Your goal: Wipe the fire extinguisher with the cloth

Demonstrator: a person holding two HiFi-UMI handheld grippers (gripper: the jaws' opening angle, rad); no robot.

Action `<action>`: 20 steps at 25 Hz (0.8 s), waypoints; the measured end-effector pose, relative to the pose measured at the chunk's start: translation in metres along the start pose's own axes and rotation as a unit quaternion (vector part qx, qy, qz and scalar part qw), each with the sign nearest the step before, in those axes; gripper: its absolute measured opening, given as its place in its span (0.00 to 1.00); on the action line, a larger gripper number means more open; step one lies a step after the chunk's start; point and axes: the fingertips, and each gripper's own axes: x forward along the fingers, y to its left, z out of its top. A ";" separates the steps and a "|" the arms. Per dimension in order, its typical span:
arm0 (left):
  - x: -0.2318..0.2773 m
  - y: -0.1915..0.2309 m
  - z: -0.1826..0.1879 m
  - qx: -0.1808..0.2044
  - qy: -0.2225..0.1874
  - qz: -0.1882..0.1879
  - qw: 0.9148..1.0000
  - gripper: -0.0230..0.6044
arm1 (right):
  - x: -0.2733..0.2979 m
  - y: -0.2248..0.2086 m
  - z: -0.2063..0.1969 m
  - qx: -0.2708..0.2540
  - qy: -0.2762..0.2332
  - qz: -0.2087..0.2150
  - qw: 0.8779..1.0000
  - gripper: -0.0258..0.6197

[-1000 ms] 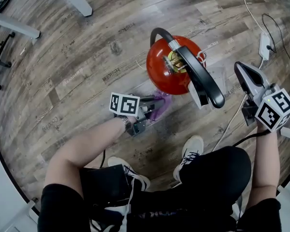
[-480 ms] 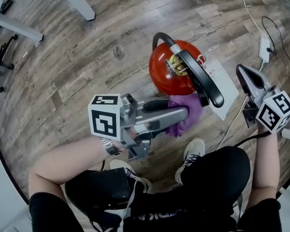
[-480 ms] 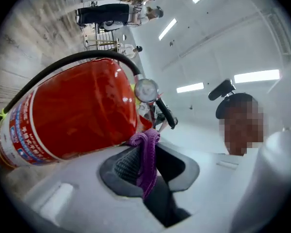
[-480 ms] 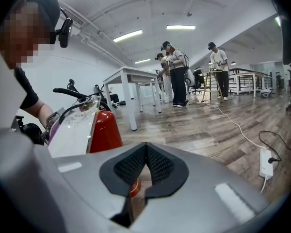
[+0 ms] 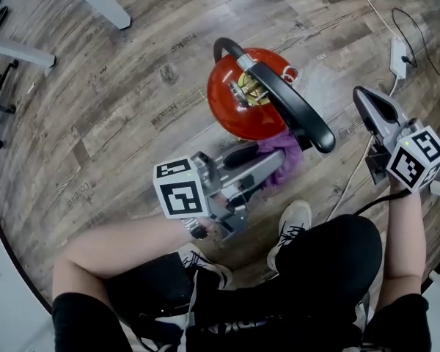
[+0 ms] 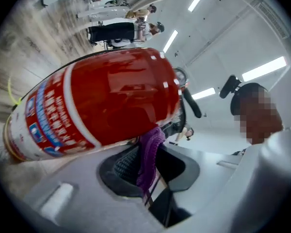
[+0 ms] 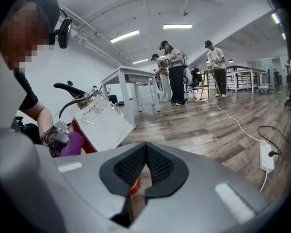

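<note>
Head view, centre: the left tool (image 5: 273,169) pinches the purple cloth (image 5: 292,155) against the red fire extinguisher (image 5: 235,105), which stands on the wooden floor (image 5: 117,108). At frame right, the right tool (image 5: 368,103) hovers, pressed together.

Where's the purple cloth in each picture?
Head view: the purple cloth is just right of the middle, right below the red fire extinguisher.
Left gripper view: low in the middle, pinched in the left claw, touching the extinguisher above it.
Right gripper view: far left, a bit below halfway down, beside the extinguisher's red body.
Shared landmark: the red fire extinguisher.
</note>
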 end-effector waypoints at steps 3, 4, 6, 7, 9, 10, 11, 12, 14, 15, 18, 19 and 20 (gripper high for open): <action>-0.010 0.052 -0.022 -0.030 -0.008 0.083 0.996 0.16 | 0.000 -0.006 -0.014 0.010 0.006 -0.001 1.000 0.05; -0.014 0.071 -0.029 -0.032 -0.004 0.106 0.994 0.16 | 0.001 -0.008 -0.019 0.014 0.009 -0.001 1.000 0.05; -0.022 0.109 -0.043 -0.022 0.013 0.140 0.990 0.16 | 0.003 -0.012 -0.027 0.020 0.012 -0.001 1.000 0.05; -0.025 0.130 -0.051 -0.013 0.025 0.156 0.987 0.16 | 0.005 -0.014 -0.030 0.024 0.013 -0.001 1.000 0.05; -0.036 0.176 -0.069 -0.001 0.052 0.199 0.979 0.16 | 0.008 -0.017 -0.038 0.030 0.018 0.000 0.999 0.05; -0.044 0.199 -0.079 -0.002 0.066 0.226 0.972 0.16 | 0.009 -0.018 -0.042 0.033 0.021 0.001 0.999 0.05; -0.053 0.221 -0.089 -0.008 0.078 0.252 0.964 0.16 | 0.011 -0.020 -0.047 0.036 0.025 0.003 0.999 0.05; -0.062 0.240 -0.098 -0.019 0.089 0.276 0.957 0.16 | 0.012 -0.021 -0.052 0.038 0.029 0.005 0.999 0.05; -0.075 0.267 -0.112 -0.038 0.110 0.306 0.945 0.16 | 0.013 -0.024 -0.060 0.045 0.037 0.007 0.998 0.05; -0.079 0.275 -0.117 -0.042 0.121 0.312 0.941 0.16 | 0.014 -0.026 -0.064 0.047 0.040 0.008 0.998 0.05; -0.080 0.283 -0.122 -0.052 0.143 0.316 0.937 0.16 | 0.014 -0.032 -0.072 0.054 0.047 0.007 0.997 0.05; -0.079 0.283 -0.122 -0.054 0.144 0.316 0.936 0.16 | 0.013 -0.033 -0.074 0.056 0.049 0.006 0.997 0.05; -0.078 0.281 -0.122 -0.059 0.143 0.316 0.936 0.16 | 0.013 -0.035 -0.076 0.058 0.050 0.005 0.997 0.05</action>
